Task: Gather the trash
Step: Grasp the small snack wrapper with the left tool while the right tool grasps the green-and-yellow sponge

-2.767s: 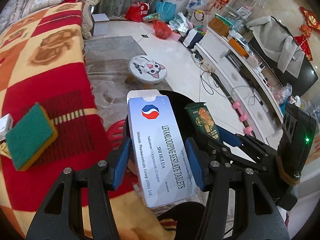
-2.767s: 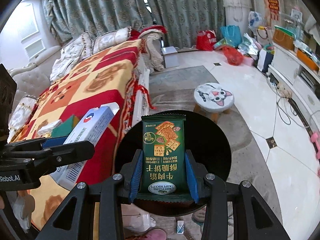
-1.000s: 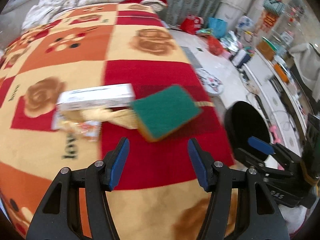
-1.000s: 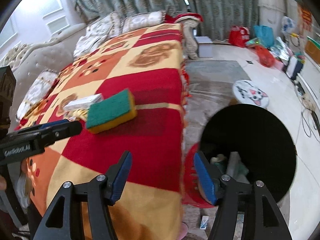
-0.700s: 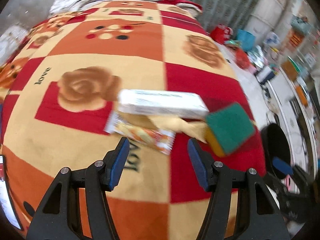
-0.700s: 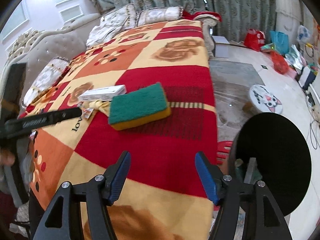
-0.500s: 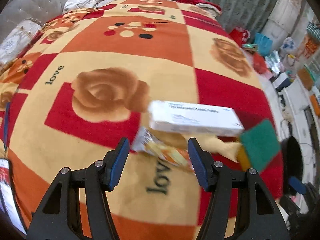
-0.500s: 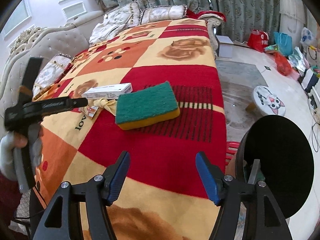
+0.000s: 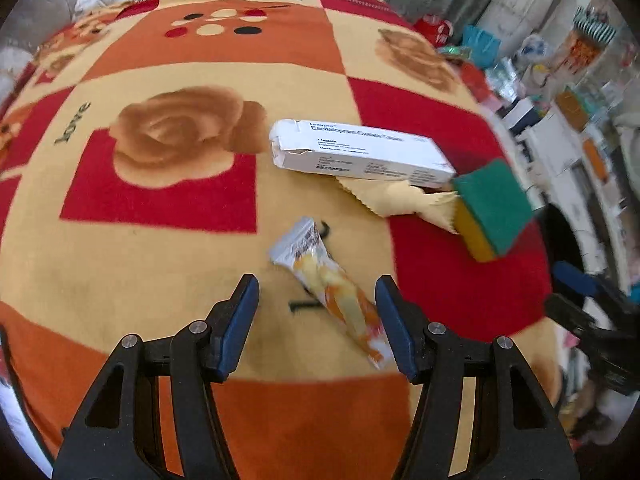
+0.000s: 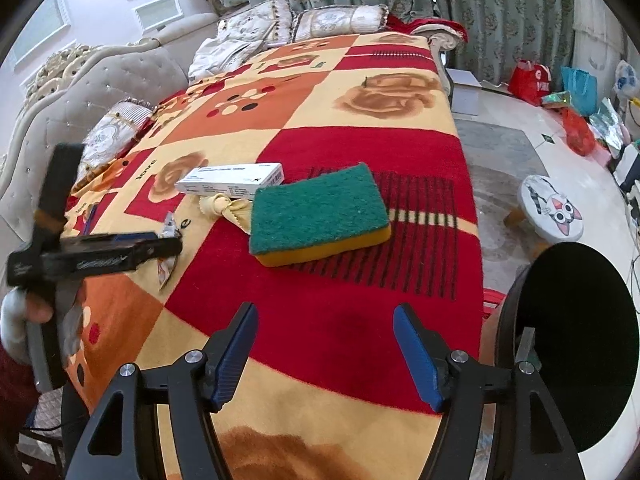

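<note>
A silver and orange snack wrapper (image 9: 332, 292) lies flat on the patterned blanket (image 9: 160, 264). My left gripper (image 9: 318, 320) hangs open over it, one blue pad on each side and neither touching it. Beyond lie a white medicine box (image 9: 360, 152), a knotted yellow cloth (image 9: 400, 200) and a green and yellow sponge (image 9: 492, 208). My right gripper (image 10: 326, 344) is over the red patch short of the sponge (image 10: 320, 212); its jaws are opening with nothing between them. In the right wrist view the left gripper (image 10: 172, 246) hides most of the wrapper (image 10: 168, 268).
A black bin (image 10: 576, 344) with trash inside stands on the floor off the bed's right edge. A cat-face stool (image 10: 552, 212) sits behind it. Pillows (image 10: 340, 20) line the far end. A gloved hand (image 10: 20, 320) holds the left tool.
Both grippers have dropped the box and biscuit packet they held over the bin. The left one swung across the bed to the wrapper. The right one turned towards the sponge and its jaws widened.
</note>
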`<state>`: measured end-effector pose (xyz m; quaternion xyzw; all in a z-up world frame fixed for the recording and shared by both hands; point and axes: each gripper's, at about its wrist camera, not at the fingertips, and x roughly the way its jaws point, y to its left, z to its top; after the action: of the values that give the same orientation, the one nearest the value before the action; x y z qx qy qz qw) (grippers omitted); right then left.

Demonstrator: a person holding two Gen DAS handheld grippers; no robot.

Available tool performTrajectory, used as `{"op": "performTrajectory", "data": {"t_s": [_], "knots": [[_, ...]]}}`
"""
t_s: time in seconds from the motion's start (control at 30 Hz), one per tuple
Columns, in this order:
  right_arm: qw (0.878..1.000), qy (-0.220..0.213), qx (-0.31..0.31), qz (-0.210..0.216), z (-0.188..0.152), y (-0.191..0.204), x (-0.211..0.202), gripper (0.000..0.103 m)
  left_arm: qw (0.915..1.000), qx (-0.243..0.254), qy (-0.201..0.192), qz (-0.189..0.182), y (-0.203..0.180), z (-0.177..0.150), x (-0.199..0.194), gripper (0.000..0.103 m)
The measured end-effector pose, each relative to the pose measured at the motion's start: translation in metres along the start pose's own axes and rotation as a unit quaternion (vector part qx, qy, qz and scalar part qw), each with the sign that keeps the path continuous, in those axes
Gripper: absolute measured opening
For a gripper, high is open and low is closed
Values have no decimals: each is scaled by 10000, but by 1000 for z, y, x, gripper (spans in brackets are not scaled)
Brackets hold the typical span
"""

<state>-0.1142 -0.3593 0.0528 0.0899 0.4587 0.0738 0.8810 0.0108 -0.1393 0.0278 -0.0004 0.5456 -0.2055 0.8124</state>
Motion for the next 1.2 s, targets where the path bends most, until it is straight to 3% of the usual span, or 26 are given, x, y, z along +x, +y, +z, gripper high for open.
{"op": "performTrajectory", "data": {"t_s": [0.2,0.37,0.5,0.57,0.63,0.67,0.83,0.93,1.03,1.13,1.2], "knots": [[10000,-42,40,73,5,2,4,69,9998,-163,-63,-42,0,-4,-12,60],[9996,-141,224,122,16,1,11,74,9994,-354,44,-13,-9,-7,5,60],[9997,-45,217,104,26,1,23,75,9993,-337,-90,150,-17,-1,12,59],[9994,-11,292,203,32,-2,25,75,9995,-296,-118,89,-20,2,14,51],[9980,-68,492,387,38,-7,25,75,9995,-192,-127,203,-23,4,16,28],[9977,-111,543,380,42,-8,25,75,9995,-176,-130,217,-22,4,16,25],[9956,-175,921,-75,66,-15,39,86,9997,-244,-73,49,-18,4,15,19],[9955,-310,600,-670,84,-2,46,86,9998,-179,-31,39,-20,1,14,19],[9942,-47,281,-1040,95,8,69,86,9999,-155,-12,34,-22,0,14,19],[9944,176,80,-1042,91,11,85,86,9998,-195,-9,8,-22,-1,14,19],[9974,175,-84,-688,84,15,84,86,9998,-174,-1,7,-22,-1,15,19]]}}
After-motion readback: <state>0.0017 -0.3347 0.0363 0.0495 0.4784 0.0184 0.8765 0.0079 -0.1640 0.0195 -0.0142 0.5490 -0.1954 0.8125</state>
